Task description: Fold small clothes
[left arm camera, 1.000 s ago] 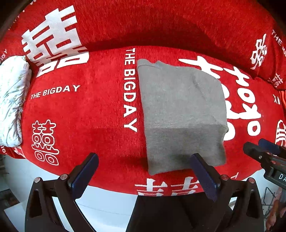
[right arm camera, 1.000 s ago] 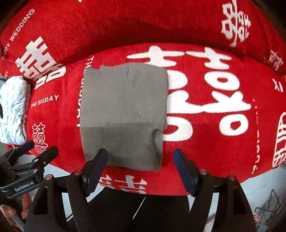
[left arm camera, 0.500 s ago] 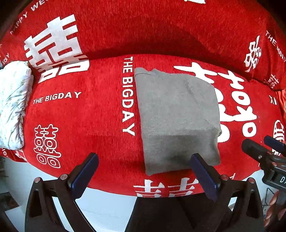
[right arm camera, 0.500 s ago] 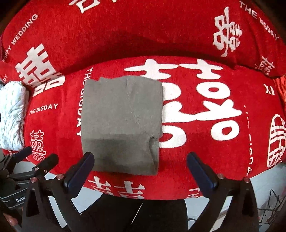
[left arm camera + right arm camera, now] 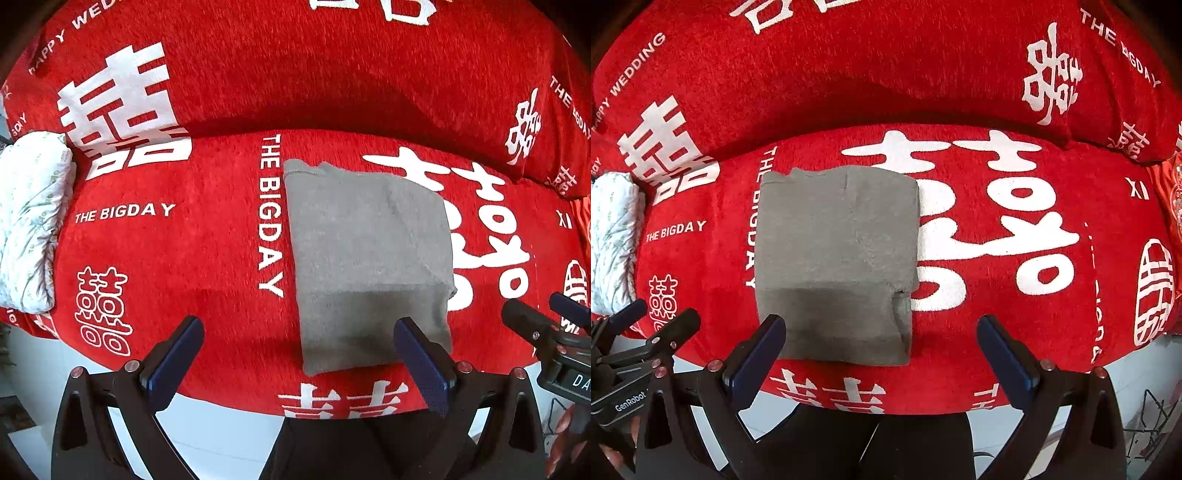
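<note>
The left gripper (image 5: 295, 354) hangs with jaws spread wide and empty, and the right gripper (image 5: 881, 350) likewise, jaws wide apart, gripping nothing. Just beyond them the folded grey garment (image 5: 836, 258) lies flat on the red sofa cover (image 5: 1015, 332) (printed with white characters): past the left gripper's right jaw, past the right gripper's left jaw. Farther left sits a white patterned bundle (image 5: 31, 221)

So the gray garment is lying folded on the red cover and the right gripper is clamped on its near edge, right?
Not quite. The gray garment does lie folded on the red cover, but the right gripper is open, holding nothing, as the right wrist view shows.
</note>
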The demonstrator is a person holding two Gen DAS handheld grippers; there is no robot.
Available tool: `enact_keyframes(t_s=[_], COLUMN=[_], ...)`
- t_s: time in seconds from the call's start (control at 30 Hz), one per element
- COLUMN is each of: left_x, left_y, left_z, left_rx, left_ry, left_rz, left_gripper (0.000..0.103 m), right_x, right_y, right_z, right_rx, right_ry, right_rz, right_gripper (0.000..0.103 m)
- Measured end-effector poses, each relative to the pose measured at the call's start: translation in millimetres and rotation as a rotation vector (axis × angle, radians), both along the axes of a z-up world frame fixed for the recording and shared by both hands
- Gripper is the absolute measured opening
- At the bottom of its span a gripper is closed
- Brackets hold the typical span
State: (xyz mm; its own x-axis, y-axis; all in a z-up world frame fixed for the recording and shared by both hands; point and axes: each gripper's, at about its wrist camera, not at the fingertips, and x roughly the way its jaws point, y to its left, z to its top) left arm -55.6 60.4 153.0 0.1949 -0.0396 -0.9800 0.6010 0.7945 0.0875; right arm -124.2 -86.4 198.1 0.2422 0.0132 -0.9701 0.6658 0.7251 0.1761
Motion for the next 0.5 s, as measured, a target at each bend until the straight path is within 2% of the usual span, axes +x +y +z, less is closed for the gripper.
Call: enact_keyframes(t_s=[0.5], left_x=[3.8], left_y=[-3.7], left_z=[6.4], left_rx=[-0.006], left_ry=[-0.009], left_rz=[0.007], left_gripper=[0.103], right_x=[3.7], right_y=[-4.0], right_z=[6.2], right_rx=[-0.013], right_ry=[-0.003], right_rz=[0.000], right_gripper=[0.103])
